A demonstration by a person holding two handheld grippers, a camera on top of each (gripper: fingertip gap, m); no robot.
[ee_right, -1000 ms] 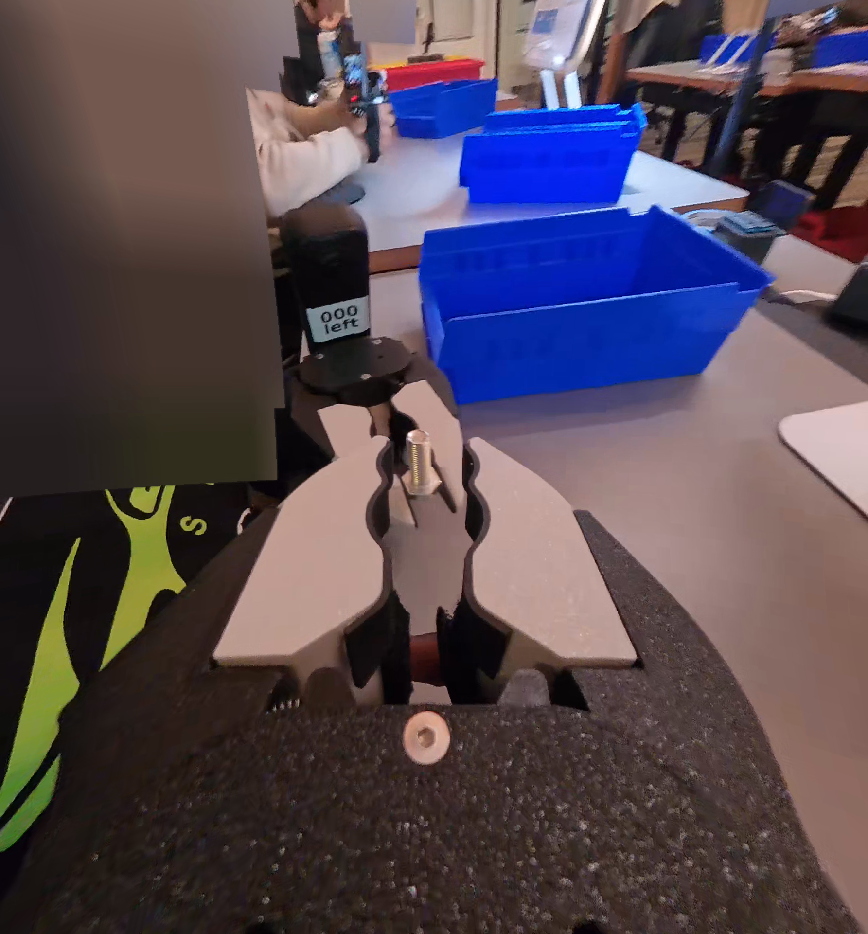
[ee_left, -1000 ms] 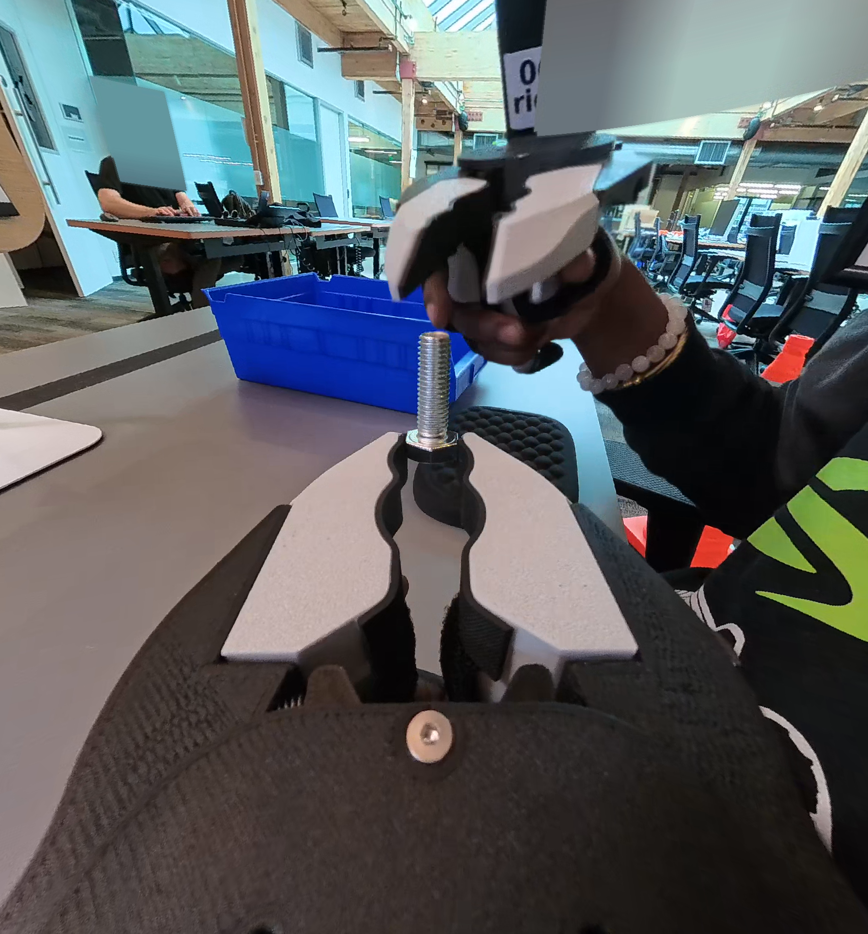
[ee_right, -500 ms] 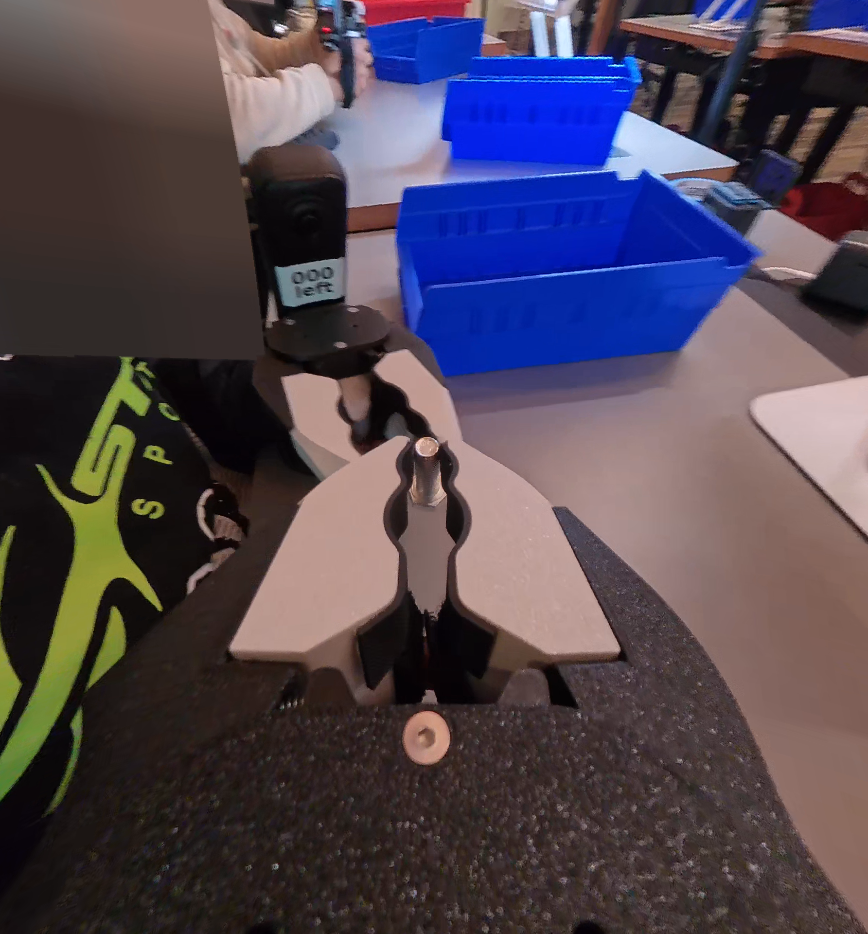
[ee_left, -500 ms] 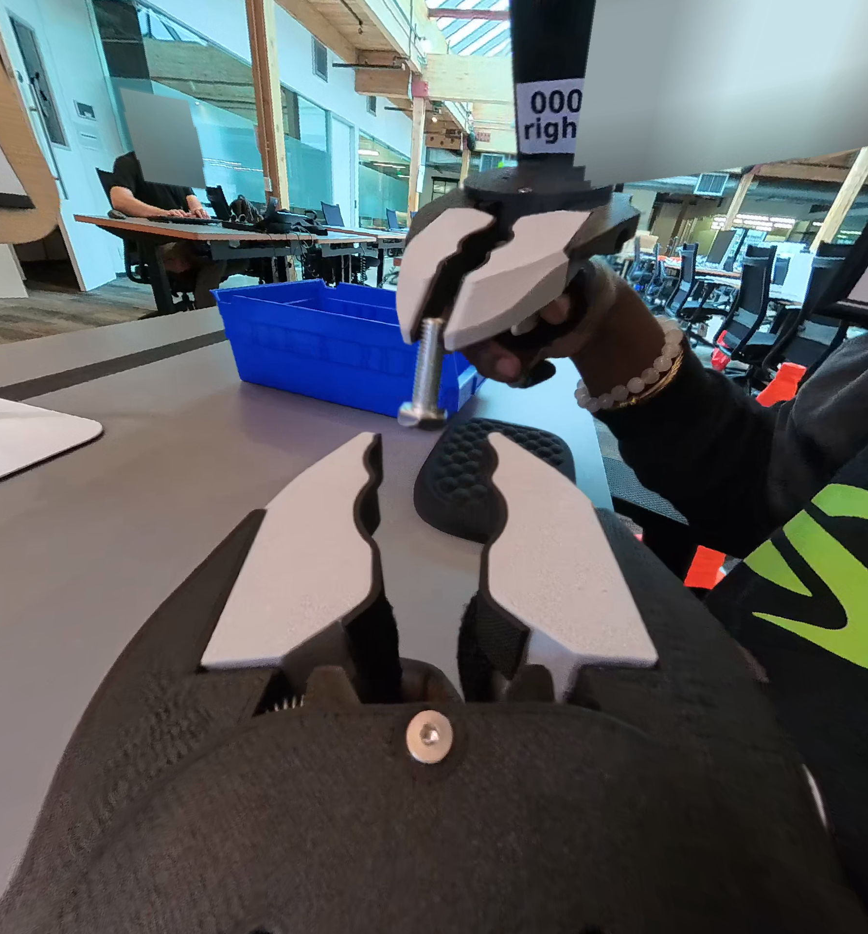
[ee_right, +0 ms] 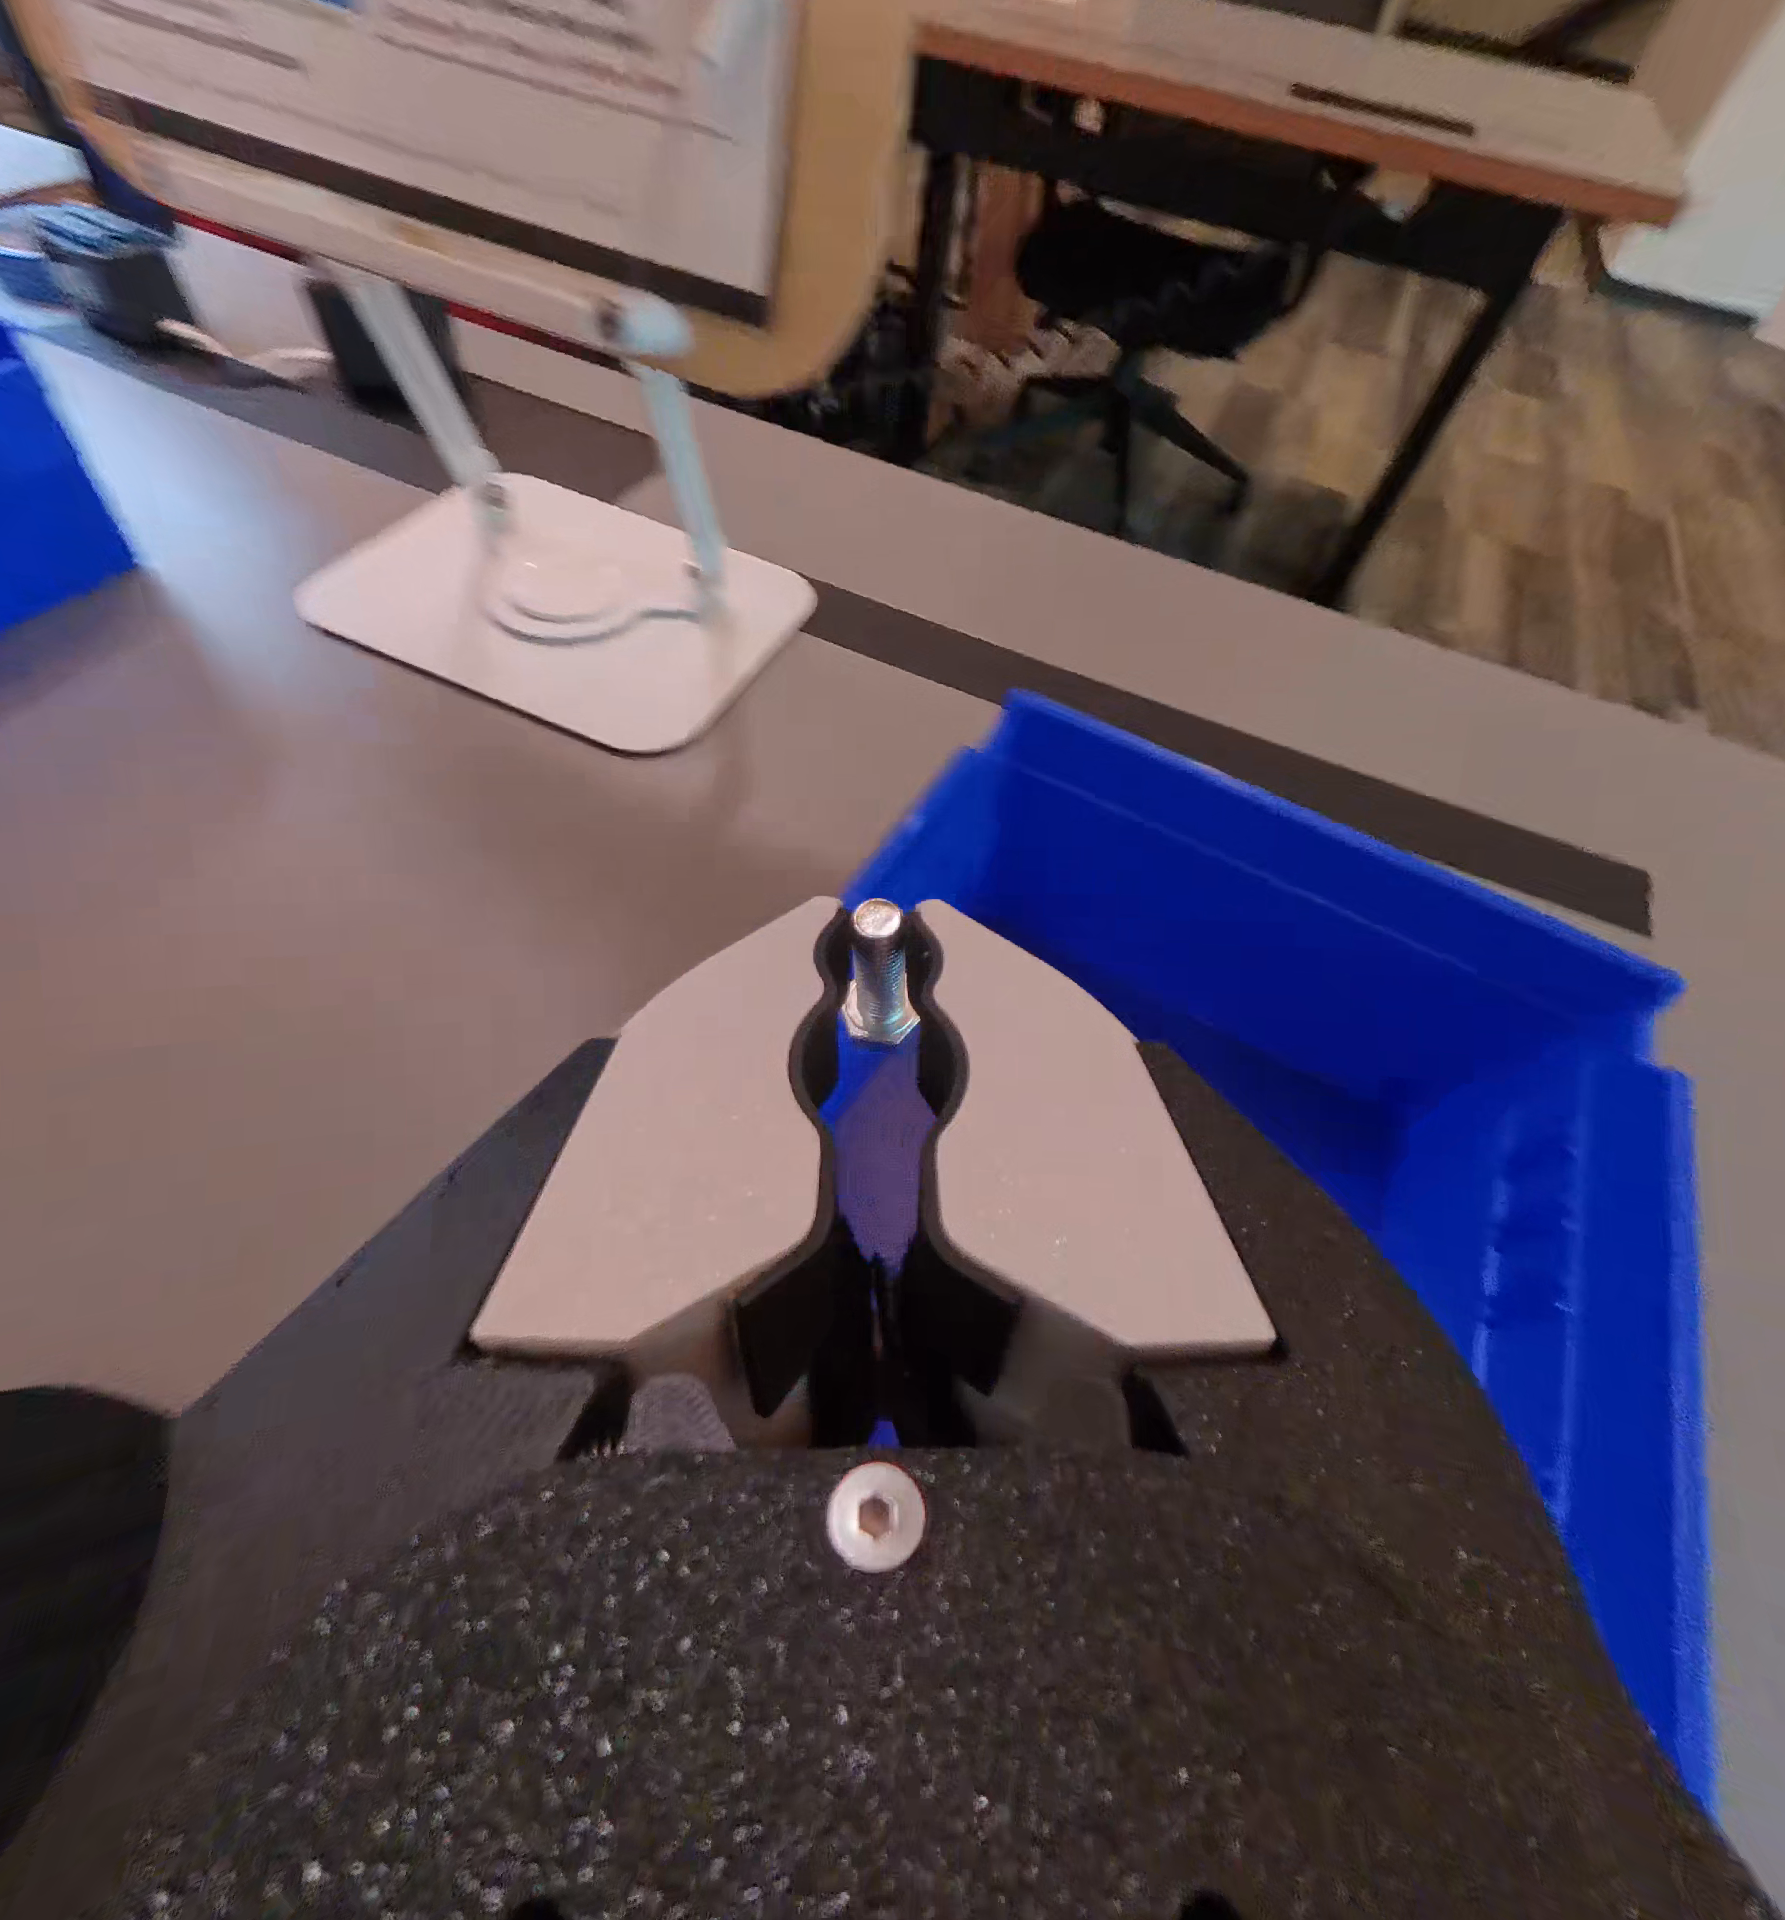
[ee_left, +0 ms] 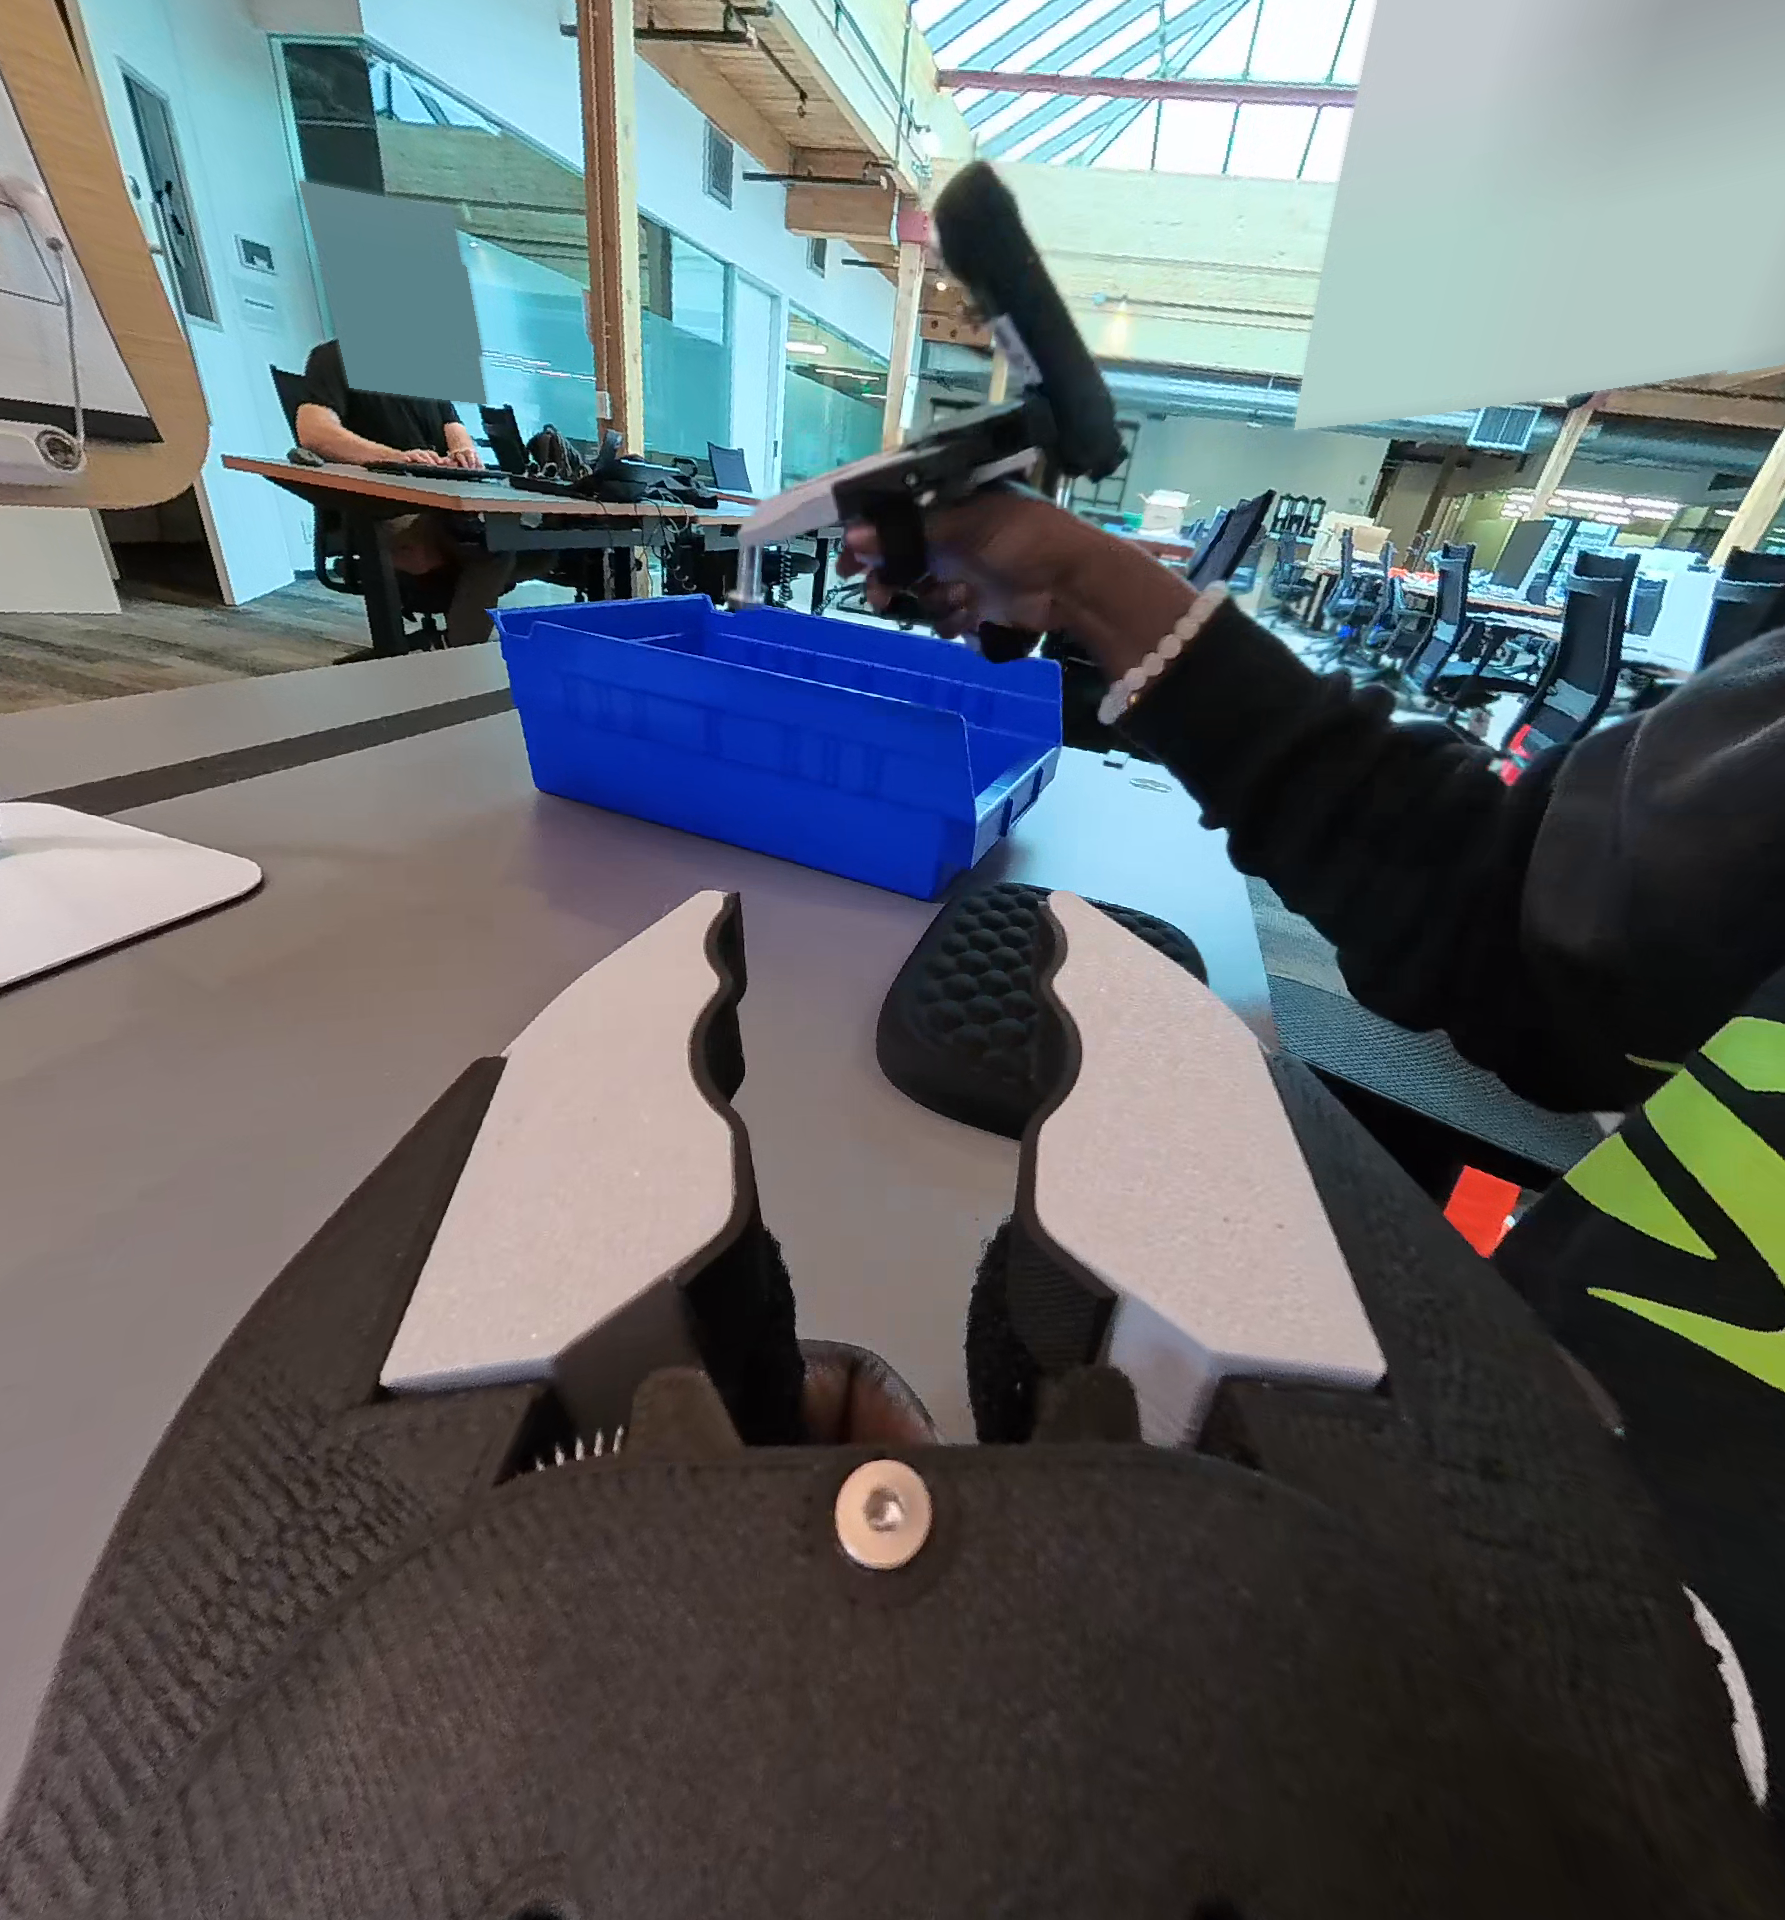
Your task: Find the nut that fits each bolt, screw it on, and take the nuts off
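Observation:
My right gripper [ee_right: 880, 914] is shut on a silver bolt [ee_right: 875, 982], gripping its threaded end with the hex head hanging down over the blue bin [ee_right: 1387, 997]. In the left wrist view the right gripper [ee_left: 763, 528] is held above the far end of the blue bin [ee_left: 763, 748], with the bolt [ee_left: 744, 582] hanging below its tips. My left gripper [ee_left: 893, 925] is open and empty, low over the grey table [ee_left: 244, 1091] in front of the bin. No nut is visible.
A black textured pad [ee_left: 971, 1008] lies by the table's right edge, just beyond my left gripper. A white stand base [ee_left: 67, 914] sits at the left; in the right wrist view the base [ee_right: 566, 623] carries a board. A person's dark sleeve [ee_left: 1439, 810] reaches in from the right.
My left gripper let go of the bolt and opened wide. My right gripper took the bolt by its threaded end and carried it away to above the blue bin.

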